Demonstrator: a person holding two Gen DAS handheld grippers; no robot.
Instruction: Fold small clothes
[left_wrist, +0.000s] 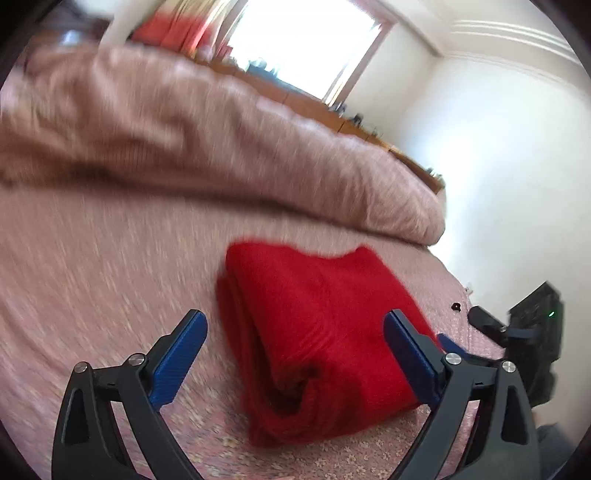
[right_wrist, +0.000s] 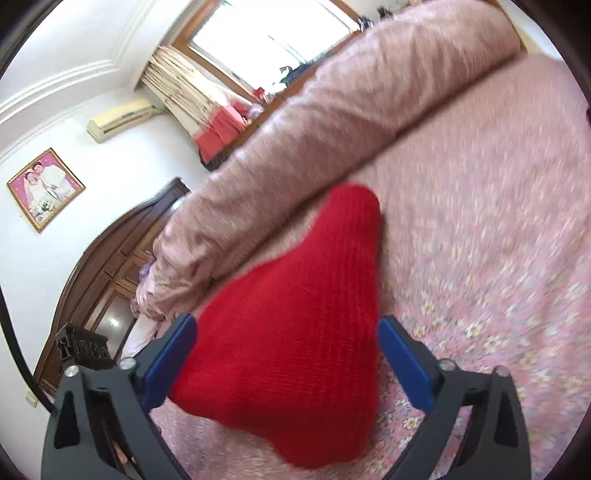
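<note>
The red knit garment lay folded into a thick bundle on the pink floral bedspread, layered edges stacked along one side and a rolled, dark hollow at the near end. From the right wrist view the same red knit filled the middle of the frame, tapering to a rounded corner that pointed toward the rolled-up quilt.

The left gripper hung over it with its blue-padded fingers spread wide, one each side of the bundle, gripping nothing; whether the pads touched the cloth I couldn't tell, the picture was smeared. The right gripper was just as wide apart, its blue fingers flanking the red knit and closed on nothing. In the left wrist view it showed as a dark shape near the bed's edge, just beside the bundle, with a small green light on it.

Behind the garment a long pink quilt, rolled into a fat ridge, ran across the bed. Beyond that were a bright window with pale curtains, an air conditioner high on the white wall, a framed portrait and a dark wooden headboard.
</note>
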